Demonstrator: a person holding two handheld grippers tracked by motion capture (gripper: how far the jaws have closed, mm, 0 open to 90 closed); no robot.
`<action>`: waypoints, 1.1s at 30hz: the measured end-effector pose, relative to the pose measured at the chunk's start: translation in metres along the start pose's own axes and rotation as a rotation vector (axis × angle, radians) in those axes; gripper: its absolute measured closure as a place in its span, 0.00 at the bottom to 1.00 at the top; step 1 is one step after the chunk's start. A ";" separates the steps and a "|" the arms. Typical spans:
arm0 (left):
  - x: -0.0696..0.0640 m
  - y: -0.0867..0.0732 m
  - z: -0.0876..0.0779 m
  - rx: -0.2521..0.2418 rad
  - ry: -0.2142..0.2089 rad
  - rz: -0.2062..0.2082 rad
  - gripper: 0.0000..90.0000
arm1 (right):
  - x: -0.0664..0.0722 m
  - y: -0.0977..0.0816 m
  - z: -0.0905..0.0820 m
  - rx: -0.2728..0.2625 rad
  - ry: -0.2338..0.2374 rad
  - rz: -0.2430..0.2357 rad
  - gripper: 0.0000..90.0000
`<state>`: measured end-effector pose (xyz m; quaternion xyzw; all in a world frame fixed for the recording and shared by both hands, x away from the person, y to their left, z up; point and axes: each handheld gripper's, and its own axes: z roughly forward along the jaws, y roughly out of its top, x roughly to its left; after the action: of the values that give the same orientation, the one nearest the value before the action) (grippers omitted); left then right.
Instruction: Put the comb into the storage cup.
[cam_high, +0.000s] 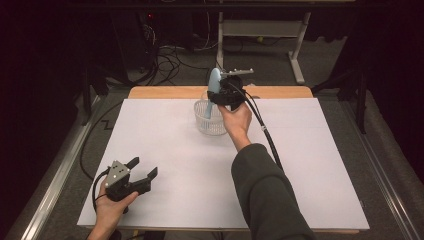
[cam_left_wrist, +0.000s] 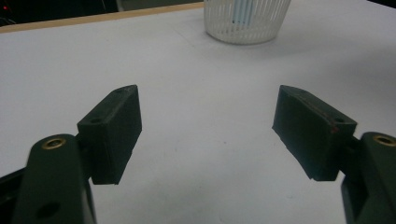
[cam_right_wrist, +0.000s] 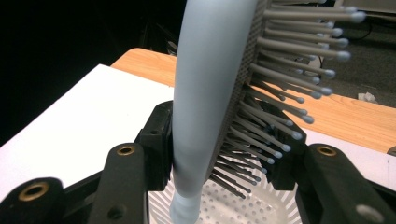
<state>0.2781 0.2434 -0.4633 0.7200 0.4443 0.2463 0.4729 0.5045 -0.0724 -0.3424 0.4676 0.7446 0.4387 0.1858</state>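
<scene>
A light blue hairbrush (cam_high: 214, 80) (cam_right_wrist: 210, 84) with grey bristles stands upright, handle down, and my right gripper (cam_high: 220, 95) (cam_right_wrist: 224, 144) is shut on it low on its head. Its handle tip hangs inside a white slotted basket (cam_high: 207, 119) (cam_right_wrist: 247, 211) at the far middle of the table. In the left gripper view the basket (cam_left_wrist: 245, 23) shows blue through its slats. My left gripper (cam_high: 143, 167) (cam_left_wrist: 208, 126) rests at the near left of the white sheet (cam_high: 200, 185), open, with nothing between its jaws.
The white sheet covers a wooden table whose bare edge (cam_high: 165, 92) shows at the back. The right gripper's black cable (cam_high: 267, 135) trails over the sheet to the right of the forearm. Beyond the table are cables and desk legs (cam_high: 297, 60) on a dark floor.
</scene>
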 end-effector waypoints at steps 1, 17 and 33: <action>0.000 0.000 0.000 0.001 0.000 0.000 0.27 | 0.000 0.000 0.001 0.002 0.001 -0.001 0.59; 0.000 0.000 0.000 -0.002 0.001 0.001 0.27 | 0.002 -0.010 0.007 0.043 -0.013 -0.025 0.57; 0.000 0.000 0.001 -0.009 -0.005 -0.010 0.27 | -0.015 -0.016 -0.004 0.084 0.005 -0.005 0.53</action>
<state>0.2790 0.2433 -0.4635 0.7161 0.4457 0.2441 0.4786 0.5010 -0.0904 -0.3561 0.4719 0.7641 0.4076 0.1650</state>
